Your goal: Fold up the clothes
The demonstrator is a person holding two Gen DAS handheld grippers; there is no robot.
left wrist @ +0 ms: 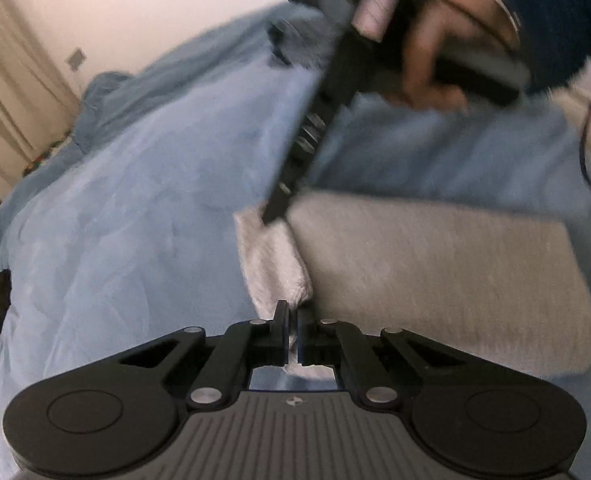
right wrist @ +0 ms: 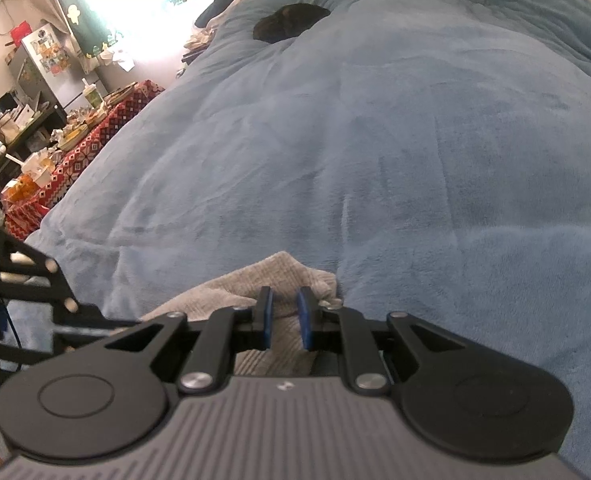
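Note:
A grey knitted garment [left wrist: 435,276] with a white fleecy lining [left wrist: 271,264] lies folded on the blue blanket [left wrist: 127,208]. My left gripper [left wrist: 292,336] is shut on the garment's near edge. The right gripper's body, held in a hand, shows blurred above the garment in the left wrist view [left wrist: 335,92]. In the right wrist view the right gripper [right wrist: 285,318] has its fingers a small gap apart with a bunched corner of the grey garment [right wrist: 263,280] between them; I cannot tell whether it grips.
The blue blanket [right wrist: 395,140] covers the whole bed. A black item [right wrist: 289,22] lies far up on it. A cluttered table with a red patterned cloth [right wrist: 95,136] stands left of the bed. The left gripper's linkage [right wrist: 27,292] shows at the left.

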